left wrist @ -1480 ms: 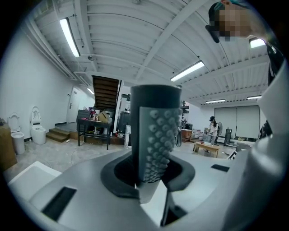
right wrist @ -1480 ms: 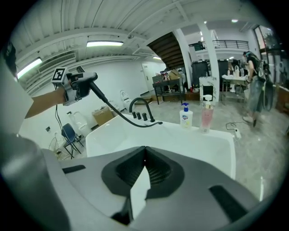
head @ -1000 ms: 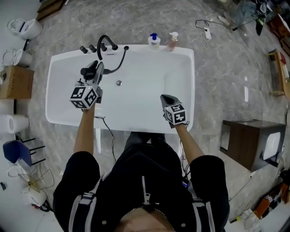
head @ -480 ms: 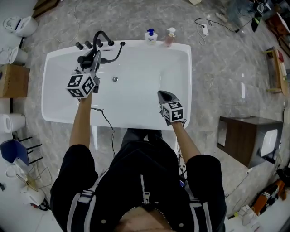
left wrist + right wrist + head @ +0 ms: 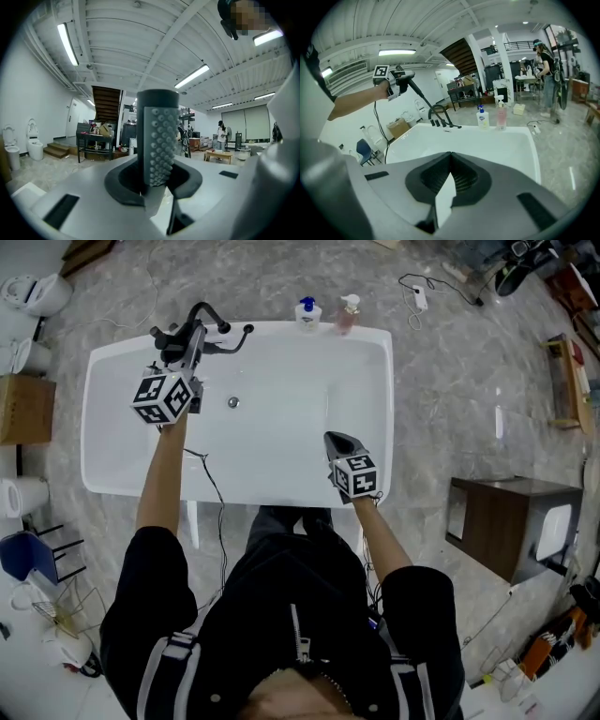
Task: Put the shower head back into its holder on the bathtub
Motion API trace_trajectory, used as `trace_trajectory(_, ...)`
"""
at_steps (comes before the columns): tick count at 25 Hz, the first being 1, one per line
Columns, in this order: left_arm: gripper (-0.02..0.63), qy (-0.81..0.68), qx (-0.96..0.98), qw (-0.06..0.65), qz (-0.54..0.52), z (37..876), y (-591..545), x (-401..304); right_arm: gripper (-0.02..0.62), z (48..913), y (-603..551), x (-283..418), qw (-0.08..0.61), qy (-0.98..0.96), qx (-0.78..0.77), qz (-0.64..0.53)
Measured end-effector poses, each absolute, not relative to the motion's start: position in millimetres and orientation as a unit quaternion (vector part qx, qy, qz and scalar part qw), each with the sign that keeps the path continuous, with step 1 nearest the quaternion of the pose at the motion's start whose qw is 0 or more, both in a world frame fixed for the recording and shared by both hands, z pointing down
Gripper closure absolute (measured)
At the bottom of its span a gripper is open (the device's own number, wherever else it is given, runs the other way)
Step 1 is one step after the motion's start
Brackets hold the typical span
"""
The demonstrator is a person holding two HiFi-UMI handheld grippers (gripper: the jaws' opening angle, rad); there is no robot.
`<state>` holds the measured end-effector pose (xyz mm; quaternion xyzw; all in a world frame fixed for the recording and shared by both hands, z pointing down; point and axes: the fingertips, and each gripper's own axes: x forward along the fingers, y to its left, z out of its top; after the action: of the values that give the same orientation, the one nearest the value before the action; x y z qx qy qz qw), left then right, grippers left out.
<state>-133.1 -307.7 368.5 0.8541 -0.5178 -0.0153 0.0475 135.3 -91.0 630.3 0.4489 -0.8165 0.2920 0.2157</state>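
L gripper (image 5: 192,345) clamped on shower head (image 5: 158,140), at bathtub (image 5: 234,493) far rim | R gripper (image 5: 339,441) jaws together, empty | not docked yet; to do: seat, release

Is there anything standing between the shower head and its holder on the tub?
Nothing visible does. The left gripper holds the shower head beside the faucet on the tub rim; the holder itself I cannot pick out.

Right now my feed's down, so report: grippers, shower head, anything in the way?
Left gripper shut on shower head, held above faucet, not yet seated. Right gripper shut, empty, over tub. Nothing seen in the way.
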Motion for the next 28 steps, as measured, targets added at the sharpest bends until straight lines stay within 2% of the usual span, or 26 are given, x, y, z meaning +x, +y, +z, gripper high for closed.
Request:
trace_trajectory(10, 0.493, -0.518, 0.855, 0.03, -0.016, 368.3, -339.0, -126.5, 0.586, 636.4, -88.7, 141.5, 0.215, -0.807, 0.459, 0.303)
trace_trajectory(28, 0.493, -0.513, 0.855, 0.072, 0.027, 442.8, -370.8, -115.7, 0.586, 657.0, -73.2, 140.7, 0.223, -0.792, 0.458, 0.336)
